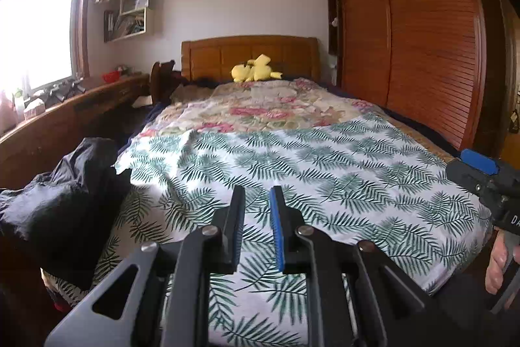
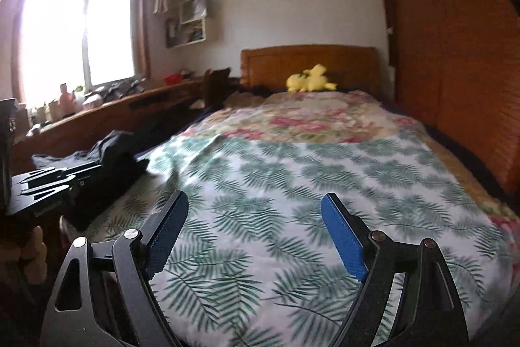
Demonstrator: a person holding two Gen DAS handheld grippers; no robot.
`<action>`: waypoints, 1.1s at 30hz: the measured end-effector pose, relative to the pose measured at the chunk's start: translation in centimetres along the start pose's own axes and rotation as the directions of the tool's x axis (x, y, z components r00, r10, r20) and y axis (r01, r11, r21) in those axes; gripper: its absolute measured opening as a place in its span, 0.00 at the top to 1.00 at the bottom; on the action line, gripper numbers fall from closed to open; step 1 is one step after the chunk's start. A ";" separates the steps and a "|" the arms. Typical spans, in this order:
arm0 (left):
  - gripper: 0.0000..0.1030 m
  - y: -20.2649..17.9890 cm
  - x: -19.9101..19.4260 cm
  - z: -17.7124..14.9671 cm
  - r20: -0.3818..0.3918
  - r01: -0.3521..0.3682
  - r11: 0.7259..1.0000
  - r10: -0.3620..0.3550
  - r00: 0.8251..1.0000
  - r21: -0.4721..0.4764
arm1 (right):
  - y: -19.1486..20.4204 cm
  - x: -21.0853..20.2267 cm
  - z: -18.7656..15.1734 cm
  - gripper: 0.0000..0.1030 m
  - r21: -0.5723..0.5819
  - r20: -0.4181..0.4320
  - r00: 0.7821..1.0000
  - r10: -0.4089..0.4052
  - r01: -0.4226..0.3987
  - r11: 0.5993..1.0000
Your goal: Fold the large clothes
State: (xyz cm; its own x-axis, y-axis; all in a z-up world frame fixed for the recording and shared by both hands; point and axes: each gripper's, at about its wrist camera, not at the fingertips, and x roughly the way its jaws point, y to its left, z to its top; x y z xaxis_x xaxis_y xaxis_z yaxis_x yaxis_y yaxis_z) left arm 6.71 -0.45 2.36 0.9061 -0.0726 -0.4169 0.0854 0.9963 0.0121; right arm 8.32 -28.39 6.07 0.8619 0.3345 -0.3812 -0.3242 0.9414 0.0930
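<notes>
Left tool (image 1: 256, 197) nearly pressed together, nothing pinched; right tool (image 2: 253, 204) spread wide, empty, both above near bed edge. Leaf-print sheet (image 1: 292, 171) spread flat over near half of bed (image 1: 438, 148), long axis near to far, near edge draped over. Dark garment (image 1: 65, 194) heaped at left edge, partly on sheet. Beyond, floral quilt (image 1: 260, 106), yellow plush toy (image 1: 253, 72), headboard (image 1: 247, 52). Wardrobe (image 1: 406, 38) close along right; desk (image 1: 65, 116) along left.

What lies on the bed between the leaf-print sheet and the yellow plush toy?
A crumpled floral quilt covers that stretch, from leaf-print sheet to yellow plush toy; both wrist views show it.
</notes>
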 end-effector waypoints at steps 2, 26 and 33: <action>0.86 -1.0 -0.4 -0.2 0.005 0.007 1.000 -0.007 1.000 0.010 | -0.8 -1.3 -0.2 0.17 0.015 0.017 1.000 -0.020 0.019 1.000; 0.86 -2.4 -1.1 -0.8 0.004 0.022 1.000 -0.022 1.000 0.011 | -2.6 -3.7 -1.0 0.17 0.052 0.049 0.995 -0.085 0.082 0.995; 0.86 -2.1 -1.0 -1.0 0.002 0.018 1.000 -0.018 1.000 0.001 | -2.5 -3.6 -1.1 0.17 0.051 0.050 0.995 -0.085 0.082 0.995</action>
State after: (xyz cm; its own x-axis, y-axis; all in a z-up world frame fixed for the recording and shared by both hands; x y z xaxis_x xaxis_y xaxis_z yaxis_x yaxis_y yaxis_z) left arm 5.20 -2.41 1.83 0.9053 -0.0902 -0.4152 0.1018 0.9948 0.0059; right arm 5.56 -31.95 6.16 0.9047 0.2552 -0.3413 -0.2317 0.9667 0.1085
